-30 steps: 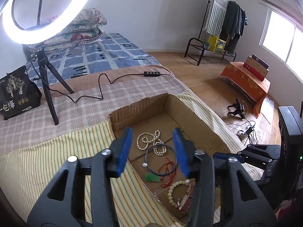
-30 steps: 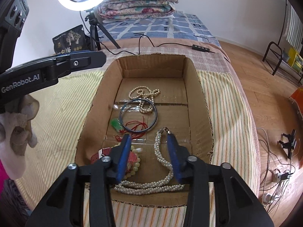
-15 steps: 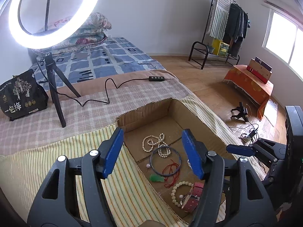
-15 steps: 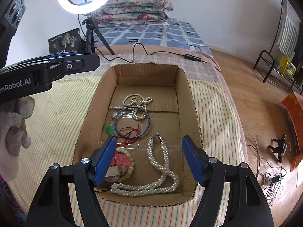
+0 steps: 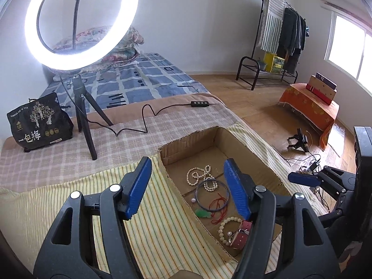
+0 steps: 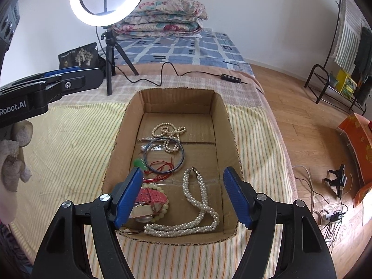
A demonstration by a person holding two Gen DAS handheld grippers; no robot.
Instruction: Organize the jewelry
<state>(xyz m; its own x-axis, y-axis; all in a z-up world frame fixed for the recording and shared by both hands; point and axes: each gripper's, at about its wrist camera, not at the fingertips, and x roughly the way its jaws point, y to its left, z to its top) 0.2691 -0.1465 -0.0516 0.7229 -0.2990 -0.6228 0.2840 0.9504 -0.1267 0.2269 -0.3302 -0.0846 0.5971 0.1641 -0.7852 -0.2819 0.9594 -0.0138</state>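
Observation:
A shallow cardboard box (image 6: 177, 101) sits sunk into the striped cloth and holds the jewelry. In it lie a thin pearl string (image 6: 168, 132), a dark bangle (image 6: 164, 154), a green pendant (image 6: 138, 163) on red cord, a pink watch (image 6: 152, 196) on a pale bead bracelet, and a thick pearl necklace (image 6: 200, 204). My right gripper (image 6: 183, 195) hangs open above the box's near end, with nothing between its pads. My left gripper (image 5: 188, 186) is open too, above the box's left rim, over the bangle (image 5: 212, 194) and pearl string (image 5: 201, 176). It holds nothing.
A lit ring light (image 5: 81, 21) on a tripod stands behind the box, its cable (image 5: 148, 111) trailing across the checked blanket. A black snack bag (image 5: 38, 121) sits at the far left. The bed edge drops to a wooden floor (image 6: 300, 125) on the right.
Both grippers' jaws have spread wider, and both have lifted back from the box. The jewelry lies where it was.

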